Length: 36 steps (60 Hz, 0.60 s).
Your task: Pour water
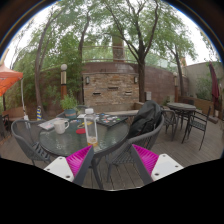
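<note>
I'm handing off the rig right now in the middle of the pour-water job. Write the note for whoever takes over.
Hand-held gripper: open, holding nothing, pink pads apart, hovering short of the patio table.
Job's things: a glass-topped table lies ahead beyond a dark chair. On it stand a white mug and a clear container just ahead of the fingers; whether either holds water I cannot tell.
Done: nothing that shows; nothing grasped, no pour seen.
Left: move in past the chair, grasp the pouring vessel, pour into the receiving one, set it back.
</note>
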Available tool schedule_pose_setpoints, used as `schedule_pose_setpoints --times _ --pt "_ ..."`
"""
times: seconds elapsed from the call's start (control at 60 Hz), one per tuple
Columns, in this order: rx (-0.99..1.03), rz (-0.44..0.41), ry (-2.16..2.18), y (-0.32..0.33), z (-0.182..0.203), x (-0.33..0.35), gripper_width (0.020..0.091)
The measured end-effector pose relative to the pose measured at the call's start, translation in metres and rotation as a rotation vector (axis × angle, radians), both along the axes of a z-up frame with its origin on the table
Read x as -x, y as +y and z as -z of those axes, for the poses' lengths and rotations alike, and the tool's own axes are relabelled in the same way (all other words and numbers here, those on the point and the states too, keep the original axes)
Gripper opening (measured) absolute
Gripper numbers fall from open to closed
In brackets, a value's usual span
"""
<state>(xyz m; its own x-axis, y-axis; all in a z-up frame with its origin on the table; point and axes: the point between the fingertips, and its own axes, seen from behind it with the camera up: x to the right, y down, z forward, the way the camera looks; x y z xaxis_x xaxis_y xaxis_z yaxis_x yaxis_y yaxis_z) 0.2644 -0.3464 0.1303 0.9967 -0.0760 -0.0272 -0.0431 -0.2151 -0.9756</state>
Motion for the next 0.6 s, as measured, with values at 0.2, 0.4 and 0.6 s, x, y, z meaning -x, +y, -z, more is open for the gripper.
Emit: schedule_pose_setpoints --times 0.2,0.4,0.6 --pt "-0.017 0.011 -0.006 0.002 -0.003 -0.003 0.0842" --pt "-0.02 0.025 -0.021 0.01 -0.004 -0.001 0.0841" --pt "-0.012 -0.02 0.058 0.06 0.007 0.011 0.0842"
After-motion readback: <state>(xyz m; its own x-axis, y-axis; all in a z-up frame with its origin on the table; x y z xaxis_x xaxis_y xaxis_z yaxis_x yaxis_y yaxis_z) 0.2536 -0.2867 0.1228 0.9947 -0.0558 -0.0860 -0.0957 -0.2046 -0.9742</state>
